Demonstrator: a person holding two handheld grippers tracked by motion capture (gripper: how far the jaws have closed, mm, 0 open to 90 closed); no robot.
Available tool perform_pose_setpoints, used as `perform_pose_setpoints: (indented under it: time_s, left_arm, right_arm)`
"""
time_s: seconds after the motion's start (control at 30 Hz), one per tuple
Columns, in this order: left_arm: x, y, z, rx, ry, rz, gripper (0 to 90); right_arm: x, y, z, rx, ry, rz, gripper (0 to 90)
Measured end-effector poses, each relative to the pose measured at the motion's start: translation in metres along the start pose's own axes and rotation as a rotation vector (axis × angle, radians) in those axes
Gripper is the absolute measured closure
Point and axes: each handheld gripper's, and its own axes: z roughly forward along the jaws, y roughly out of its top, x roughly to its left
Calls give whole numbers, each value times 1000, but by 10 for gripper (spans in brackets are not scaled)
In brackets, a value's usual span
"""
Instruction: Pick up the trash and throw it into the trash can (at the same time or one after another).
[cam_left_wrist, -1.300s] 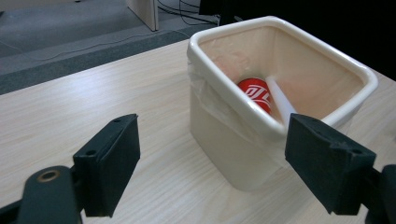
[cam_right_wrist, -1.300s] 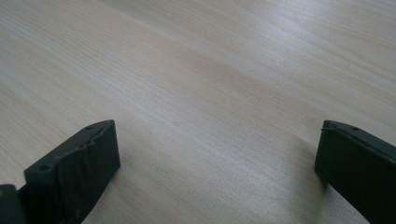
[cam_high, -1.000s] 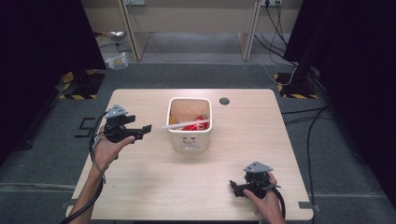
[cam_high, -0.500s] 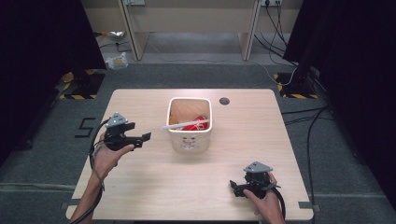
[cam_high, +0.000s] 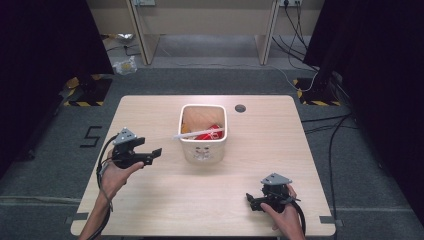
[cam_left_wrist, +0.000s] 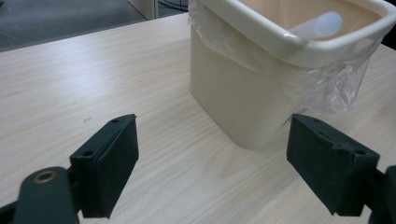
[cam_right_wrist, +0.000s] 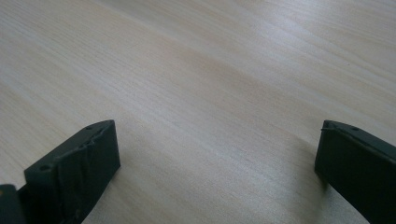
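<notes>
Now that our left gripper (cam_high: 150, 154) has drawn back from the cream plastic-lined square bin (cam_high: 203, 131) at the table's centre, jaws spread and empty, we judge the drop done, while our right gripper (cam_high: 252, 200) rests open, well nearer us.

The left black two-jaw gripper (cam_high: 156, 152) has drawn back from the cream plastic bin (cam_high: 202, 150) toward the tabletop's (cam_high: 165, 200) near-left edge, jaws spread wide.
</notes>
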Motion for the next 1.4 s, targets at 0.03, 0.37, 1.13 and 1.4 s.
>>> perform_pose_setpoints:
  time_s: [0.03,0.37,1.13,1.4]
  left_arm:
    - [0,-1,1,3,-2,2,163]
    - [-4,-15,9,17,-11,4,163]
    - [-7,-48,25,66,-33,-14,163]
    - [-8,-60,29,86,-30,-12,163]
  right_arm:
    - [0,0,0,0,0,0,2]
    - [0,0,0,0,0,0,2]
    - [0,0,0,0,0,1,2]
    - [0,0,0,0,0,0,2]
